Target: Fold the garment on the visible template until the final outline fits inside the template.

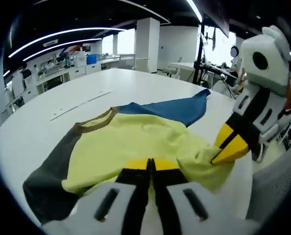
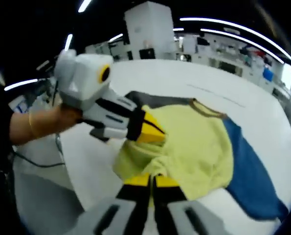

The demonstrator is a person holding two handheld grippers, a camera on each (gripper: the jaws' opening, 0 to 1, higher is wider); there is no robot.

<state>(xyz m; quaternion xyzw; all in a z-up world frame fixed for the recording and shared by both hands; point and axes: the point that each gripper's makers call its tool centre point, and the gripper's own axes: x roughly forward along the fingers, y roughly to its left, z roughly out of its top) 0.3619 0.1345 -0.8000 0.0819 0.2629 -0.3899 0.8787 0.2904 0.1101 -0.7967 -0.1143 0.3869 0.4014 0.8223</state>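
A yellow T-shirt (image 1: 135,137) (image 2: 199,147) lies on the white table (image 1: 135,83) (image 2: 174,78). It has a grey sleeve (image 1: 52,176) (image 2: 140,97), a blue sleeve (image 1: 174,107) (image 2: 250,171) and a brown collar (image 1: 94,125) (image 2: 206,108). My left gripper (image 1: 150,164) (image 2: 152,131) is shut on the yellow hem. To its right, my right gripper (image 1: 228,149) (image 2: 151,180) is shut on the same hem, which bunches up between the two. A faint line (image 1: 81,103) marks the table beyond the collar.
The table's near edge (image 2: 81,171) runs just under both grippers. A hand (image 2: 42,122) holds the left gripper. A white column (image 1: 147,44) and work benches (image 1: 72,68) stand far behind, and a person (image 1: 233,58) is at the back right.
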